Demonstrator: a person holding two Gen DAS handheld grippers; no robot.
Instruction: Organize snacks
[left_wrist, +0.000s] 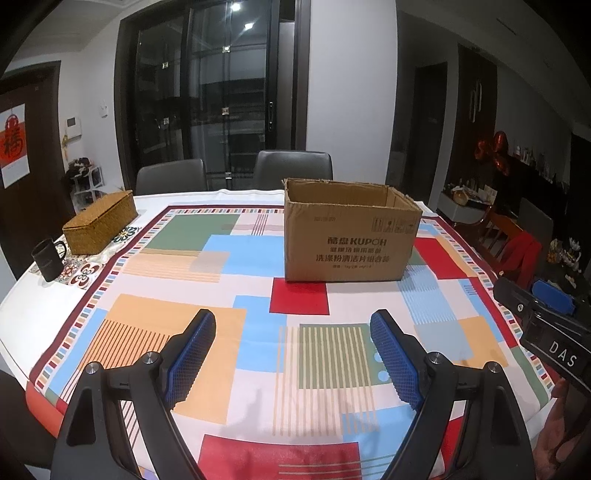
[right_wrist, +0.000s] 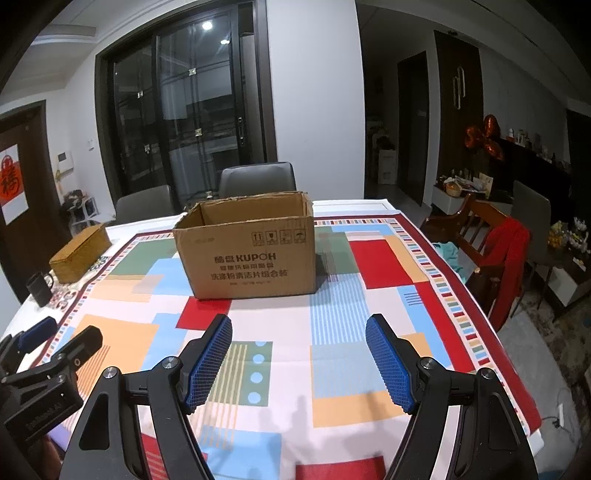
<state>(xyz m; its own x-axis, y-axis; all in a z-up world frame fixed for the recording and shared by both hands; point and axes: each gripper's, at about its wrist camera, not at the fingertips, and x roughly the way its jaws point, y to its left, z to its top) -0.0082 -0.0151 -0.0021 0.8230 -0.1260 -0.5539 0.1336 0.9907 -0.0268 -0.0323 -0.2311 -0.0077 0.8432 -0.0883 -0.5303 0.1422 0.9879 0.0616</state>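
— So, what stood on the table, left to right?
— A mug (left_wrist: 48, 258), a woven basket (left_wrist: 99, 227), then the cardboard box (left_wrist: 351, 243), open-topped, mid-cloth.
— And the grippers?
— The left gripper (left_wrist: 293, 354) and right gripper (right_wrist: 299, 363) both gaped, holding nothing.
— Which step?
— Seemingly the start; no snacks showed, so finding them came next.

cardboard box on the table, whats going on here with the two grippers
A person holds a two-finger gripper in each hand over a table with a patchwork cloth. The left gripper and the right gripper both stand open and empty, pointing toward an open cardboard box in the middle of the table. No snacks show anywhere in view, and the part of the box's inside that shows looks bare. A woven basket and a dark mug sit off at the far left edge, untouched.
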